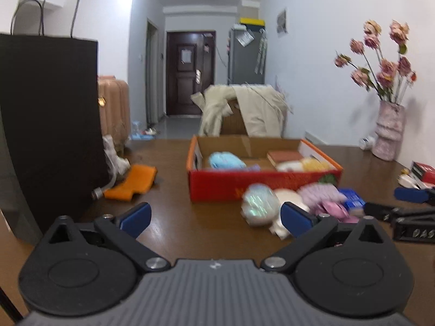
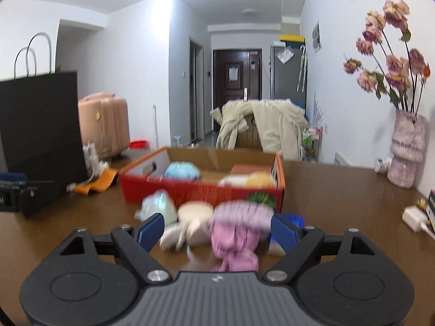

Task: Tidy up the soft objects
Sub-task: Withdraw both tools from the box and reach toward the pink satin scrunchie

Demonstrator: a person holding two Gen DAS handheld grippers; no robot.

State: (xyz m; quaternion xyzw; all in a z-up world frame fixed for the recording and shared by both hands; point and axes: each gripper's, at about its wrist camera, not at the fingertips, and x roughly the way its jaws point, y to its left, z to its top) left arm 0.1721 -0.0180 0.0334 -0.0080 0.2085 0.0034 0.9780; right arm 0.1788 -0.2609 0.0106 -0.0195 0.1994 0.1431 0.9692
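Note:
A red cardboard box [image 1: 217,187] [image 2: 201,193] stands on the brown table and holds a light blue soft ball [image 1: 225,160] [image 2: 181,170], a yellow one [image 1: 316,164] [image 2: 260,179] and a brown block. In front of it lie a pale shiny pouch [image 1: 258,202] [image 2: 160,206], a cream pad [image 1: 288,197] [image 2: 195,211], a lilac fluffy piece [image 1: 320,191] [image 2: 242,212] and a pink cloth [image 2: 233,247]. My left gripper [image 1: 216,217] is open and empty, left of the pile. My right gripper [image 2: 217,231] is open, its fingers either side of the pink cloth and cream pieces.
A black paper bag [image 1: 46,125] stands at the left with an orange cloth [image 1: 133,182] beside it. A pink vase [image 1: 387,133] with flowers stands at the right by the wall. A blue packet [image 1: 352,197] lies right of the pile. A white charger [image 2: 413,217] lies at the far right.

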